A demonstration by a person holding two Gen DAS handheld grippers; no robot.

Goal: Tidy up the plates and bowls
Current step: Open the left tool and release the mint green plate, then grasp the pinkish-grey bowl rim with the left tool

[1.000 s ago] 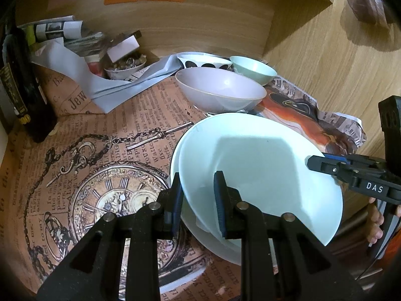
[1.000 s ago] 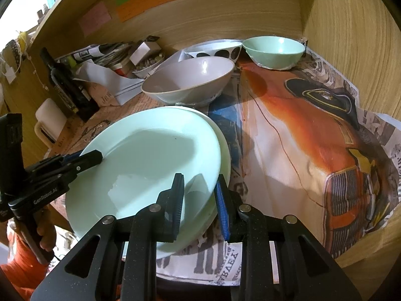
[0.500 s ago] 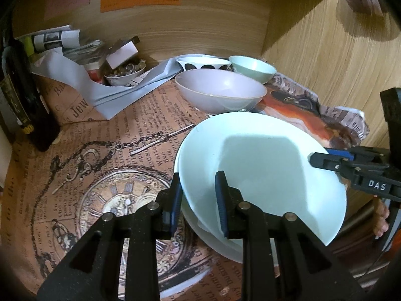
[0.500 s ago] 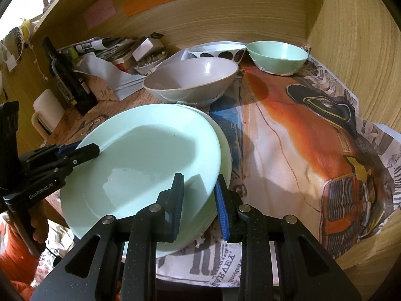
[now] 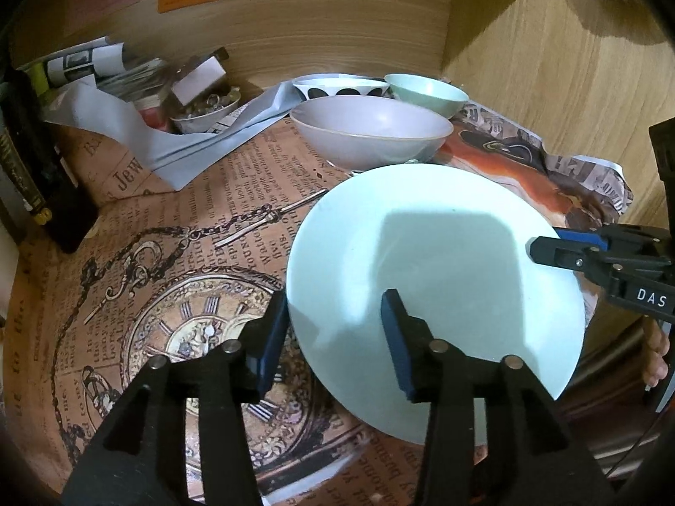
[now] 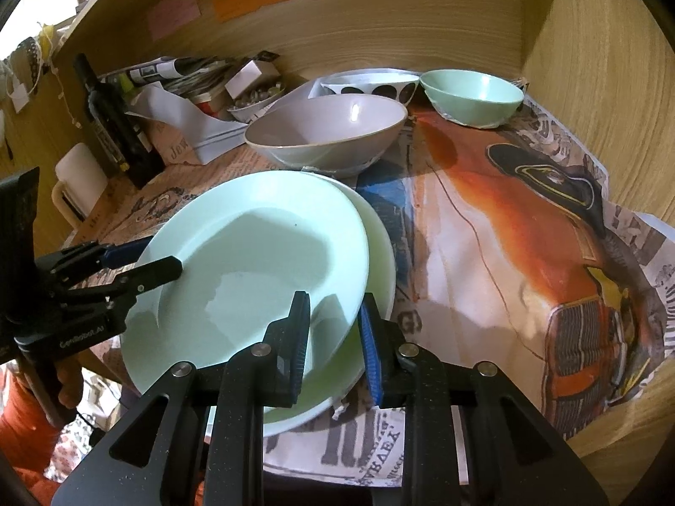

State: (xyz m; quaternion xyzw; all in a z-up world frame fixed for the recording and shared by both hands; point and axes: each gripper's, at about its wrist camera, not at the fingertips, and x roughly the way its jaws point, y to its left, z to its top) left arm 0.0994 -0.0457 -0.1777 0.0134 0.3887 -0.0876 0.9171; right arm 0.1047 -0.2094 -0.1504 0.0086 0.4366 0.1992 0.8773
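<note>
A pale green plate [image 5: 438, 270] [image 6: 253, 270] lies on top of a second pale plate [image 6: 379, 253] near the table's front edge. My left gripper [image 5: 337, 329] straddles the top plate's left rim with its jaws apart, no longer pinching it. My right gripper [image 6: 333, 329] is shut on the top plate's right rim. Each gripper shows in the other's view, the left one [image 6: 139, 265] and the right one [image 5: 544, 244]. Behind stand a grey-lilac bowl [image 5: 371, 135] [image 6: 325, 135], a small green bowl [image 5: 426, 92] [image 6: 472, 95] and a black-dotted white bowl [image 5: 341, 86] [image 6: 371, 84].
A dark bottle [image 6: 114, 118] [image 5: 25, 160] stands at the left. A small dish of trinkets [image 5: 206, 109], papers and a folded grey sheet [image 5: 168, 143] lie at the back. Wooden walls close the back and right. Printed paper [image 6: 527, 219] covers the table.
My left gripper's jaws have opened from around the plate's rim. The top plate has slid to sit squarely over the lower plate.
</note>
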